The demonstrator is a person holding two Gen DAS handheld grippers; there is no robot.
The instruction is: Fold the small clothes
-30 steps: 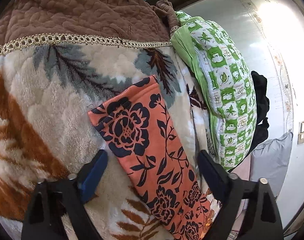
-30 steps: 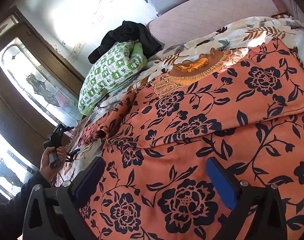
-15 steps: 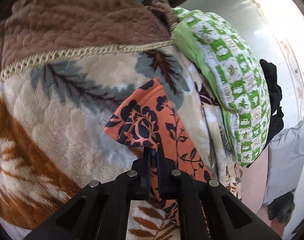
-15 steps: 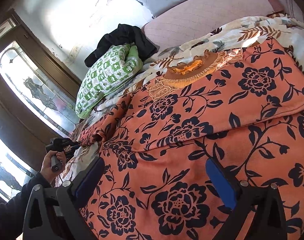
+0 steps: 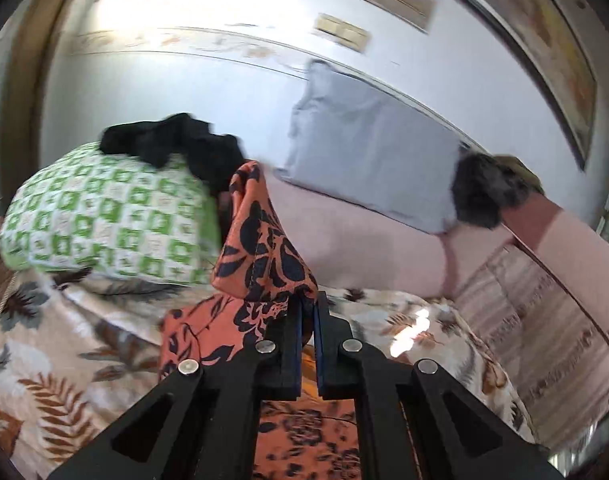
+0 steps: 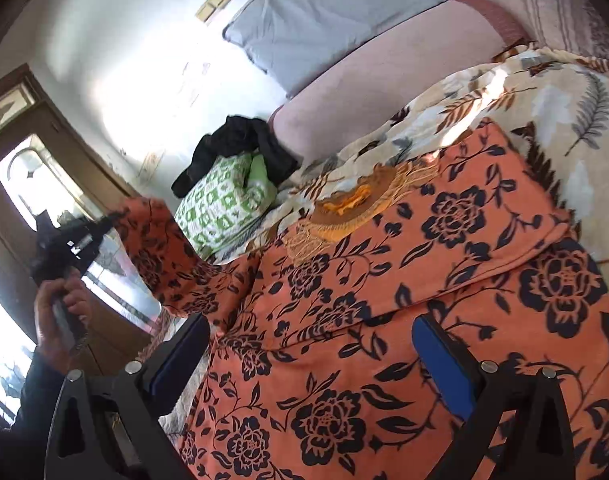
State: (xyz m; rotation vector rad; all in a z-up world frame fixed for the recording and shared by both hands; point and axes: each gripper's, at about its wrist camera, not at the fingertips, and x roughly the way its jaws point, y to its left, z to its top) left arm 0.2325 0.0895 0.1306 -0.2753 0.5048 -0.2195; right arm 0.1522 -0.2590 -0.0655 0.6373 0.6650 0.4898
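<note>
The orange flowered top (image 6: 404,280) is spread flat on the bed (image 6: 384,92), collar toward the pillow. Its sleeve (image 5: 264,248) is pinched in the left claw (image 5: 307,312) and held up off the blanket, presumably to be folded inward. The right claw (image 6: 308,356) is spread wide above the hem, gripping nothing.

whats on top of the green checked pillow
A crumpled black garment lies on the far end of the green checked pillow. How far that garment hangs down behind the pillow is hidden. In the left wrist view the lifted orange sleeve covers part of it.
</note>
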